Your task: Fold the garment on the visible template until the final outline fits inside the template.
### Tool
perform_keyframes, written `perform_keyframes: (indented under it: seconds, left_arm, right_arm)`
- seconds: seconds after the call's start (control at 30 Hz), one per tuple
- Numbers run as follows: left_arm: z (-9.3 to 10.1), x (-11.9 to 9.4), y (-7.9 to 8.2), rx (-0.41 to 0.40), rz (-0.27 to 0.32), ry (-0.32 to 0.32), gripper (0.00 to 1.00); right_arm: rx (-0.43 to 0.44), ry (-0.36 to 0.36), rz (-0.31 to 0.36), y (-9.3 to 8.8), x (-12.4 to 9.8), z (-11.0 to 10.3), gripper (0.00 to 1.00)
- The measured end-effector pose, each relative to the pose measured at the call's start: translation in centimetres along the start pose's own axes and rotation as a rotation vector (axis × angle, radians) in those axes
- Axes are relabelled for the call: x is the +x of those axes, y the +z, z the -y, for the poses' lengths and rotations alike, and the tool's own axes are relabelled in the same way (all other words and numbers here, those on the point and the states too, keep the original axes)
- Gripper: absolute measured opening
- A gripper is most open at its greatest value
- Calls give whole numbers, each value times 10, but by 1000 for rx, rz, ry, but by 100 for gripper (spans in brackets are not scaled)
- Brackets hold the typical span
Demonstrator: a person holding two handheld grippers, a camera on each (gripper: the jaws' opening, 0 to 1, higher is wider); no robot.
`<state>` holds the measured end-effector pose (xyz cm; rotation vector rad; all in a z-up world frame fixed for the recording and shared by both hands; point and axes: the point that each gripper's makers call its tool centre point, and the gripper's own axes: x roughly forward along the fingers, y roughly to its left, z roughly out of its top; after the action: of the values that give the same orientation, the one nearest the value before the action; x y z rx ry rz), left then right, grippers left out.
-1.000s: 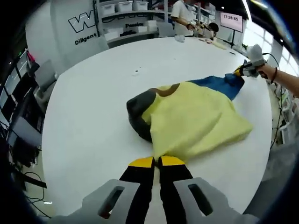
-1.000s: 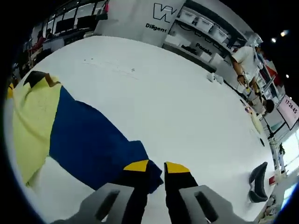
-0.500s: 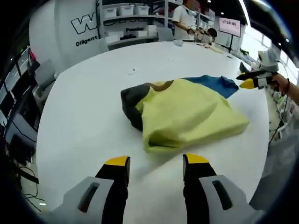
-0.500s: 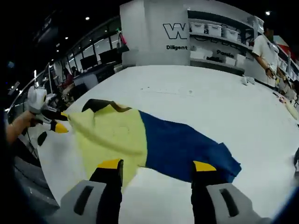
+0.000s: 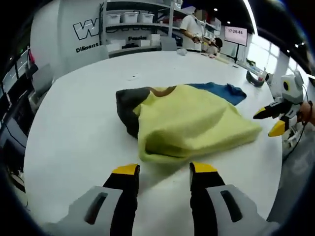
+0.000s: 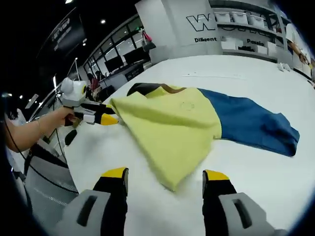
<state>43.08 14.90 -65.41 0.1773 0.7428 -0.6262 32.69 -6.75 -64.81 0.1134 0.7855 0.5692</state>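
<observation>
On the white table (image 5: 74,128), the garment (image 5: 192,123) lies between the 2 empty, wide-open grippers, its long axis running from the left gripper (image 5: 160,169), nearest, to the blue far end.

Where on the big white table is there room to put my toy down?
Lots of room. The table is bare between the garment and the edge nearest the shelves, and also beyond its blue part in the right gripper view. It is tighter in the strip between the garment's near edge and the left gripper, and near the right gripper.
</observation>
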Motion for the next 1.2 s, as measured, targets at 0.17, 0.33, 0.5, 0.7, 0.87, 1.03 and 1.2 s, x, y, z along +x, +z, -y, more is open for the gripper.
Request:
perform_keyframes:
  seconds: [0.17,0.33,0.5,0.7,0.87,1.03,1.2]
  left_arm:
    - [4,11,3,-31,12,-21,27]
    - [11,15,7,-23,24,-32,6]
    - [15,9,7,-11,24,-40,5]
    - [25,-12,10,26,16,-72,5]
    - [34,-33,23,55,27,-128,5]
    - [32,-44,46,95,48,-143,5]
    - [20,-41,74,95,89,-139,5]
  right_arm:
    - [1,-19,0,-4,11,-2,36]
    - [-11,-57,-2,-6,16,3,0]
    - [-16,-53,-4,-2,12,3,0]
    - [-38,-48,17,19,-8,3,0]
    - [-74,-60,59,50,-19,14,0]
    - [-83,-61,102,78,-24,23,0]
    - [-124,-116,168,129,-11,55,0]
